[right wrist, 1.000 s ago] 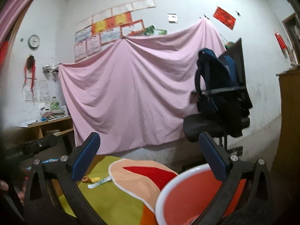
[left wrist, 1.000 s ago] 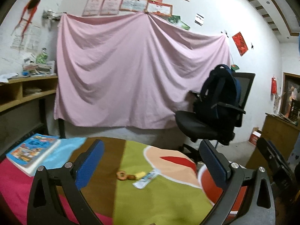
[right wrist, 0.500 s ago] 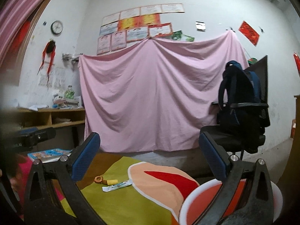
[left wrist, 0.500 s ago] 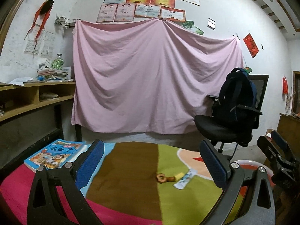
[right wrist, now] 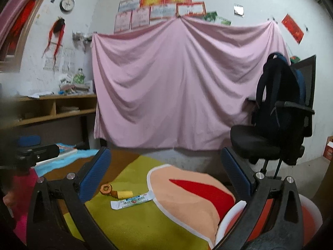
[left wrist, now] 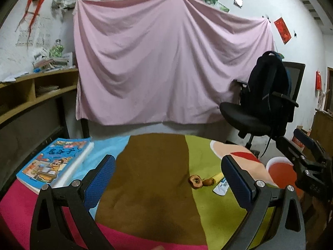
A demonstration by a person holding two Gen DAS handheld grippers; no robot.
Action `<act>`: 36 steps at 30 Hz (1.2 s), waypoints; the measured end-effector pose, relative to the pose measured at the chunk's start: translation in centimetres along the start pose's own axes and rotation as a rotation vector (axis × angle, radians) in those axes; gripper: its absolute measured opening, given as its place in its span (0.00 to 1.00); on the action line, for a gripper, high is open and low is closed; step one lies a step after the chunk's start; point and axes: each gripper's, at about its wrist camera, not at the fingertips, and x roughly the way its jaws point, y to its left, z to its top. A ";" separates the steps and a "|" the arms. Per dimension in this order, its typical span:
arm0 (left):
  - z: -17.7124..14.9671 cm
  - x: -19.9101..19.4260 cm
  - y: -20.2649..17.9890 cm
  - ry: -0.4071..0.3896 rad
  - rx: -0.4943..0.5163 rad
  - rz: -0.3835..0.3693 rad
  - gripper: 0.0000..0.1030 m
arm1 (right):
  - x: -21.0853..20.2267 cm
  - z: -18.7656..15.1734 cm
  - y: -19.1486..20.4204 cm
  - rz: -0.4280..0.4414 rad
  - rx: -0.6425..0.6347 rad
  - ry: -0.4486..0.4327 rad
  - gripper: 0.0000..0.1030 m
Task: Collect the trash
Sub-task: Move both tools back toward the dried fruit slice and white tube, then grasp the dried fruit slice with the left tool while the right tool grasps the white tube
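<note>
On the colourful tablecloth (left wrist: 154, 166) lie a brown fruit scrap (left wrist: 195, 181), a small yellow piece (right wrist: 125, 194) and a white wrapper (right wrist: 133, 201), grouped together. In the left wrist view they sit right of centre, just inside the right finger of my left gripper (left wrist: 167, 181), which is open and empty. My right gripper (right wrist: 165, 177) is open and empty too, with the trash (right wrist: 106, 189) near its left finger. A red basin with a white rim (right wrist: 310, 212) sits off the table's right edge, below the right gripper (left wrist: 308, 156).
A children's book (left wrist: 54, 162) lies at the table's left. A black office chair with a dark backpack (left wrist: 268, 95) stands to the right. A pink sheet (left wrist: 166, 62) hangs on the back wall; wooden shelves (left wrist: 31, 91) run along the left.
Both grippers swung their views: the left one turned left and tilted down, so the trash shifted right in its view. The right one turned so trash and book side came further into view.
</note>
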 end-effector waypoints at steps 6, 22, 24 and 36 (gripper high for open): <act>-0.2 3.1 -0.3 0.129 0.007 -0.044 0.85 | 3.1 -1.0 -1.4 0.063 0.071 0.146 1.00; -1.3 10.3 -3.3 0.440 0.105 -0.119 0.34 | 8.1 -3.2 -2.6 0.156 0.151 0.432 0.71; -1.6 11.1 -3.6 0.467 0.113 -0.118 0.28 | 8.5 -3.4 -2.3 0.175 0.150 0.460 0.68; -1.9 11.5 -3.5 0.475 0.111 -0.140 0.10 | 11.2 -5.1 -1.5 0.298 0.165 0.629 0.58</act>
